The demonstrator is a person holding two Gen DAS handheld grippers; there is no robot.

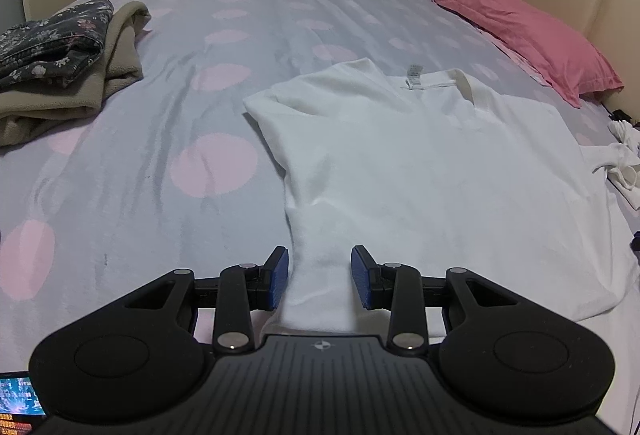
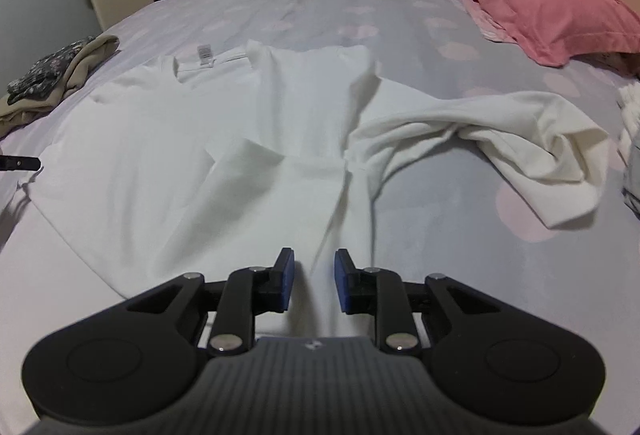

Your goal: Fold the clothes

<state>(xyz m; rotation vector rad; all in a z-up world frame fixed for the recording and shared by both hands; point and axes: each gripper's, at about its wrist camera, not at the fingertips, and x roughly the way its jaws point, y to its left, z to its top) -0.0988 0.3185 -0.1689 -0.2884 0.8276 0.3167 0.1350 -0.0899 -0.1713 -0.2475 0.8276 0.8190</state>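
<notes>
Shirt [image 1: 400,163] lay collar-away, long axis straight ahead of both tongs; left tongs [image 1: 319,277] and right tongs [image 2: 315,281] spread, hem fabric between the jaws, ungripped.

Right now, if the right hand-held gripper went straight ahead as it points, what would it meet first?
Probably the white t-shirt: the open right hand-held gripper already has its cloth between the fingers, with more shirt ahead. Depth is unclear.

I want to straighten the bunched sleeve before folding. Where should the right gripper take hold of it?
Judging by its lie, grip the sleeve at its loose outer cuff end, coming in from the right gripper's own side. That end lies free on the bedsheet, away from the white T-shirt's body.
</notes>
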